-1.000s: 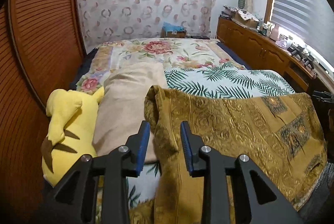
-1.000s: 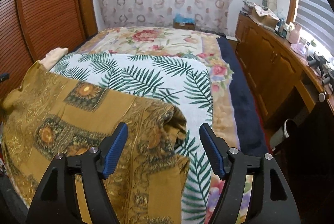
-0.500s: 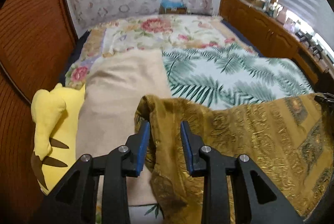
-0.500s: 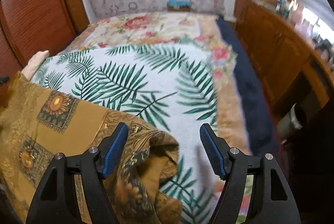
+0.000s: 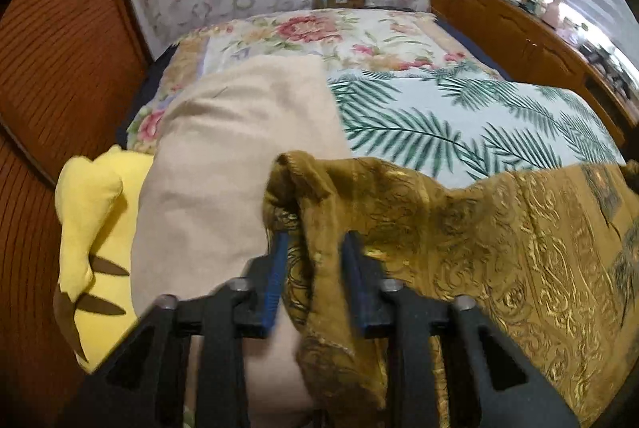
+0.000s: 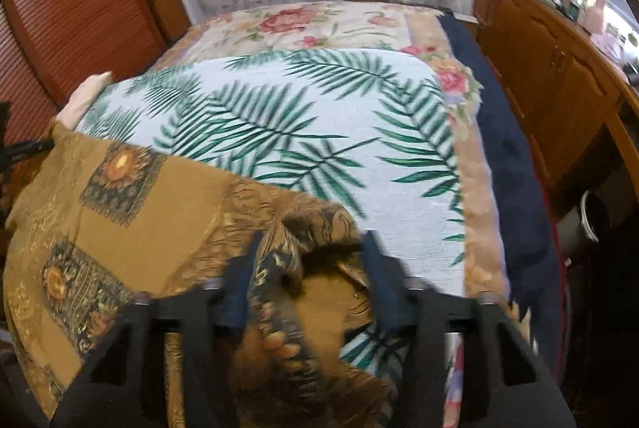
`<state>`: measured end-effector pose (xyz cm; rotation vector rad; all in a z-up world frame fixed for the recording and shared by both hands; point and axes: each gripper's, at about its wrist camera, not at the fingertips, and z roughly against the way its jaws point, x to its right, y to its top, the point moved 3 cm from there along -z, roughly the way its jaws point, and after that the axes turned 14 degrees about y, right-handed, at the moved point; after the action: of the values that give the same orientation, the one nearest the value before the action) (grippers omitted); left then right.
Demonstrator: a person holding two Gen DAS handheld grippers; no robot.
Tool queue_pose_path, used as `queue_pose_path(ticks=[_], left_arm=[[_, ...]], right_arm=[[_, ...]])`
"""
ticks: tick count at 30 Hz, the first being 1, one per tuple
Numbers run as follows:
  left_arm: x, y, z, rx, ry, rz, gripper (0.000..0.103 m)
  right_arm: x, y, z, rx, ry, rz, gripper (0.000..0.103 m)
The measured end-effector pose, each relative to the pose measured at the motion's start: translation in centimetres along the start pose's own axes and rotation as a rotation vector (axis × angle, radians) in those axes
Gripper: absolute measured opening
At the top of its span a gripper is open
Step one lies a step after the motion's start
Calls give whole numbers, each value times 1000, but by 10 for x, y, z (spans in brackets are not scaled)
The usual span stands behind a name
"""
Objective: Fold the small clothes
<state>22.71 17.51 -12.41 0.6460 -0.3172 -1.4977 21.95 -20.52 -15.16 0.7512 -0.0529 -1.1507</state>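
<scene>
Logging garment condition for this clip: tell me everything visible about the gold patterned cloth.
The gold patterned cloth looks like thin woven fabric with shiny scrollwork and dark sunflower squares. It lies rumpled across the palm-leaf bedcover, its near edge bunched. The left tongs and the right tongs are each closing on a bunched corner.

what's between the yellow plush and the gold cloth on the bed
A beige pillow lies between the yellow plush and the gold cloth, seen in the left wrist view.
</scene>
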Motion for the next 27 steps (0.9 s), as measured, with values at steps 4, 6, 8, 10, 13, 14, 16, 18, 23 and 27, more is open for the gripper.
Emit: queue_pose_path(ticks=[4, 6, 8, 10, 13, 14, 16, 18, 23, 27], left_arm=[[-3, 3, 35, 101, -55, 10, 1], [-13, 7, 77, 198, -96, 49, 1], [-23, 11, 116, 286, -104, 76, 1], [-31, 15, 147, 357, -102, 97, 1], [-52, 24, 199, 462, -111, 138, 1], [-57, 27, 208, 485, -101, 148, 1], [-69, 33, 218, 514, -62, 159, 1], [-82, 43, 210, 518, -32, 186, 1], [-100, 71, 167, 491, -3, 244, 1], [-95, 87, 137, 472, 11, 252, 1]], right_arm=[[-25, -3, 8, 37, 15, 97, 8], [-35, 0, 23, 89, 15, 121, 7], [-50, 6, 52, 172, 18, 149, 6], [-66, 15, 83, 243, 18, 178, 6], [-93, 33, 126, 346, 8, 233, 6], [-102, 41, 140, 373, 14, 249, 6], [-120, 57, 169, 431, 14, 285, 6], [-132, 69, 185, 460, 8, 314, 6], [-132, 106, 183, 485, -62, 318, 6], [-119, 137, 168, 516, -94, 293, 5]])
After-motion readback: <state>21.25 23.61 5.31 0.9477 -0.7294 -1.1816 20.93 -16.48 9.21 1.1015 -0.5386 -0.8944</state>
